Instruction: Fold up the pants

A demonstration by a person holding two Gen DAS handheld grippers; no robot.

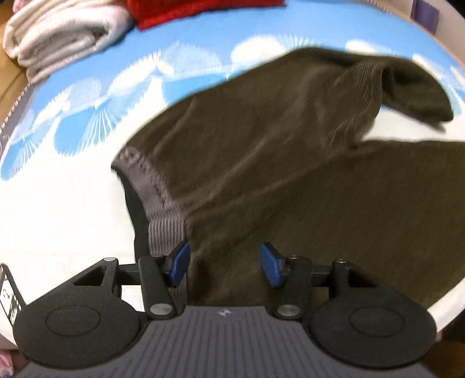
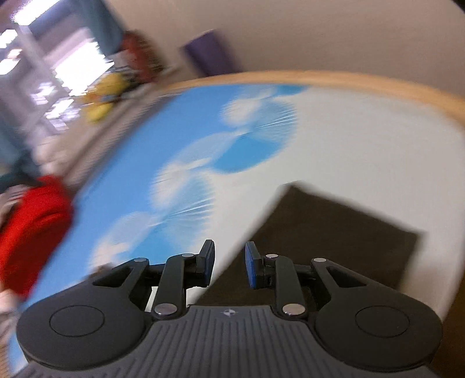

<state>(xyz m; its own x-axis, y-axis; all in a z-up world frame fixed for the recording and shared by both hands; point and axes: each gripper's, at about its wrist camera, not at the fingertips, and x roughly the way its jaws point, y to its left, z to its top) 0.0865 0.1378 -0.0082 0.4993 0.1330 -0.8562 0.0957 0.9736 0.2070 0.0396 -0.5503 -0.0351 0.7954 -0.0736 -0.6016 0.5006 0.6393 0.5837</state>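
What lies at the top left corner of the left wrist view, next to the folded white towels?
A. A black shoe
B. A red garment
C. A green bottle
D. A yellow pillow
B: a red garment lies on the blue and white sheet right beside the folded white towels, beyond the olive pants.

You worked in a home bedroom. A bed sheet [image 1: 87, 96] printed with blue and white fans covered the work surface, edged by a wooden frame [image 2: 348, 80]. Folded pale laundry [image 1: 58, 35] and a red garment [image 1: 203, 11] lay near 11 and 12 o'clock, and a bright window [image 2: 58, 58] showed at 10 o'clock.
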